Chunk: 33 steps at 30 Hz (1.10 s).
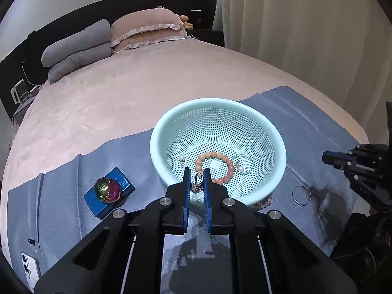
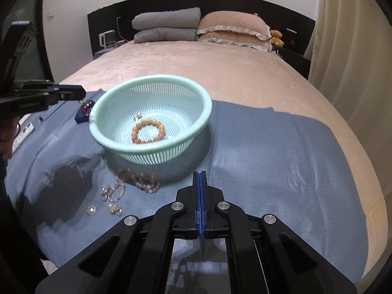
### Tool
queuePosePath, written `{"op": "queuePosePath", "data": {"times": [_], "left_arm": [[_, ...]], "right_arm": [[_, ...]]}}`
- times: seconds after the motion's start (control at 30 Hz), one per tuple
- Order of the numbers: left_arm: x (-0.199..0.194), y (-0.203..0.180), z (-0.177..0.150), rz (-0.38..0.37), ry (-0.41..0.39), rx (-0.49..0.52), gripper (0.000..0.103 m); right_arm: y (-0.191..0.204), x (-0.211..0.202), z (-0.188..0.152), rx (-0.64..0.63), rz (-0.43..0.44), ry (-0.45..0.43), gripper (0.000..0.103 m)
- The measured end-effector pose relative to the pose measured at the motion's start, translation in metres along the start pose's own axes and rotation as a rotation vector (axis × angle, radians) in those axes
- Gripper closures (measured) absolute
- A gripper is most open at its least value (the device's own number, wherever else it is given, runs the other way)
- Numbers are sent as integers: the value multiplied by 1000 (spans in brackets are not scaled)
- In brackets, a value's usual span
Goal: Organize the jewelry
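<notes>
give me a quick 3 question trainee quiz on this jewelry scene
1. True or false: the orange bracelet lies inside the basket.
2. What does the left gripper hold: A a ring, B a phone, C a pillow?
3. Is the right gripper open or shut, and does it hold anything?

Key: 1 true; 2 A; 3 shut, holding nothing.

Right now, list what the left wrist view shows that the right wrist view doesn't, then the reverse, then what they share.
Left wrist only: the small ring pinched in the left gripper, a pearl earring in the basket, a clear hoop on the cloth. Right wrist only: the pink bead strand and loose rings before the basket; the right gripper, shut and empty. Both: the green basket, the orange bracelet, the iridescent ball.
</notes>
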<state>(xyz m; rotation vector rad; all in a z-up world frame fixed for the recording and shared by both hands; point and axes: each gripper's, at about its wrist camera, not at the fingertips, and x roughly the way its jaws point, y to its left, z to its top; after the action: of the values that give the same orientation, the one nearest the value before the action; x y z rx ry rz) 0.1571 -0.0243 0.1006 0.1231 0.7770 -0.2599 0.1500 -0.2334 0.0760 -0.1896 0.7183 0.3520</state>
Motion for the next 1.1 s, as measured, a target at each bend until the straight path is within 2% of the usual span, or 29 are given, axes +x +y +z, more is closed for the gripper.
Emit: {"op": "queuePosePath", "data": {"times": [0.07, 0.17, 0.3, 0.4, 0.5, 0.8, 0.87, 1.1], "left_arm": [[0, -1, 0, -2, 2, 4, 92], [0, -3, 0, -6, 0, 6, 92], [0, -5, 0, -5, 6, 15, 92], [0, -6, 0, -5, 9, 15, 92], [0, -7, -1, -4, 13, 19, 92], [2, -9, -2, -19, 21, 17, 92], [2, -10, -3, -22, 23, 22, 92], [-1, -9, -3, -22, 21, 26, 92]], "right_arm": [[-1, -5, 5, 2, 3, -13, 102], [-6, 5, -1, 30, 0, 23, 98], [-5, 28, -24, 75, 17, 92, 98], [-9, 46, -41, 135, 1, 147, 93], [-11, 55, -53, 179, -4, 171, 93], [3, 70, -66, 131, -29, 214, 85], [5, 72, -67, 128, 3, 216, 98], [-2, 55, -61, 162, 54, 178, 100]]}}
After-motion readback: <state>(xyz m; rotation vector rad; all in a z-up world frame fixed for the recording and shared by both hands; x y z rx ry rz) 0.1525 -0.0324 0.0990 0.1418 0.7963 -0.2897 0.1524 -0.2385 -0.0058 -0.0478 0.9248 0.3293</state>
